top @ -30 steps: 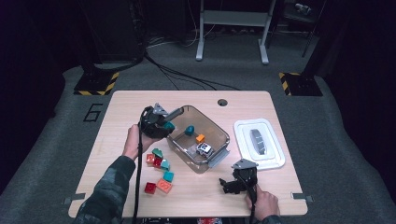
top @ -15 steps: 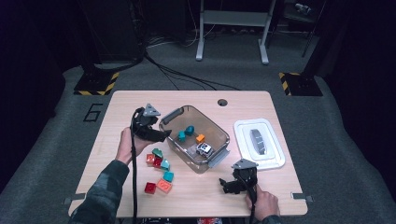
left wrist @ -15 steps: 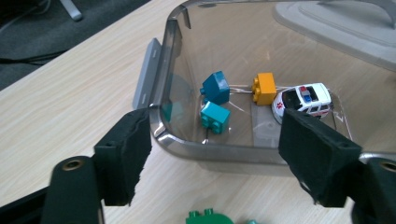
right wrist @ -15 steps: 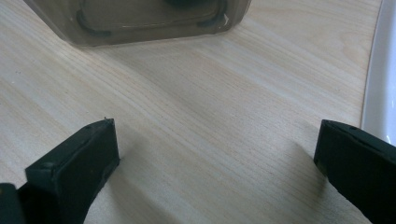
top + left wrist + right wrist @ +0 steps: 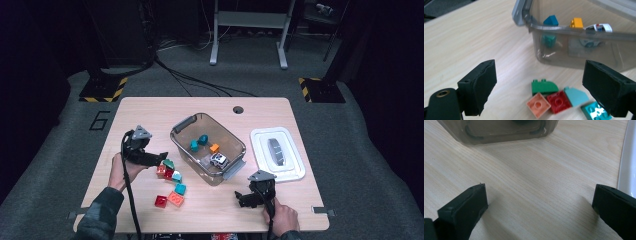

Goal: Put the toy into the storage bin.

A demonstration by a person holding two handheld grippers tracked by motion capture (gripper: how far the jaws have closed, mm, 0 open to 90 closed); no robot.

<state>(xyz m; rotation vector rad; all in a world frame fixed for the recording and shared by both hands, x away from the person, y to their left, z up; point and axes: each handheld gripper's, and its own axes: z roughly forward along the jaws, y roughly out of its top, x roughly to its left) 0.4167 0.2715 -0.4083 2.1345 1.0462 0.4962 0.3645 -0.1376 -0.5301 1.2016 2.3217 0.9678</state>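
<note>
Left gripper (image 5: 161,159): fingers (image 5: 477,86) spread wide, having just been opening; nothing between them, touching nothing. It hangs low over the loose bricks on the bench (image 5: 140,112), left of the bin.
Right gripper (image 5: 241,200): fingers (image 5: 465,208) spread wide over bare wood, pinching nothing, near the bench's front edge, between the bin and the lid.
Bricks: a cluster lies on the bench just in front of the left fingers: green brick (image 5: 544,86), salmon brick (image 5: 538,105), red brick (image 5: 558,101), pale teal brick (image 5: 576,96) and a turquoise brick (image 5: 595,112), the first four touching one another.
Bin (image 5: 182,134): clear, grey-handled, in the middle of the bench; it holds a blue piece (image 5: 550,20), an orange brick (image 5: 577,22), a teal piece (image 5: 548,40) and a toy car (image 5: 600,27).
Lid (image 5: 295,172): white, lying flat to the right of the bin, apart from it.
Left gripper view: shows the studs on the bricks and how they abut, too small to tell from above.
High view: shows two more bricks nearer the person, red (image 5: 161,201) and orange-pink (image 5: 175,198), side by side, and both of the person's hands.
Right gripper view: shows the bin's lower wall and a strip of the lid's edge at the right.
Change: a second ago the left gripper was over the bin's near-left corner; it is now off the bin, down beside the bricks. The right gripper has kept its place.
</note>
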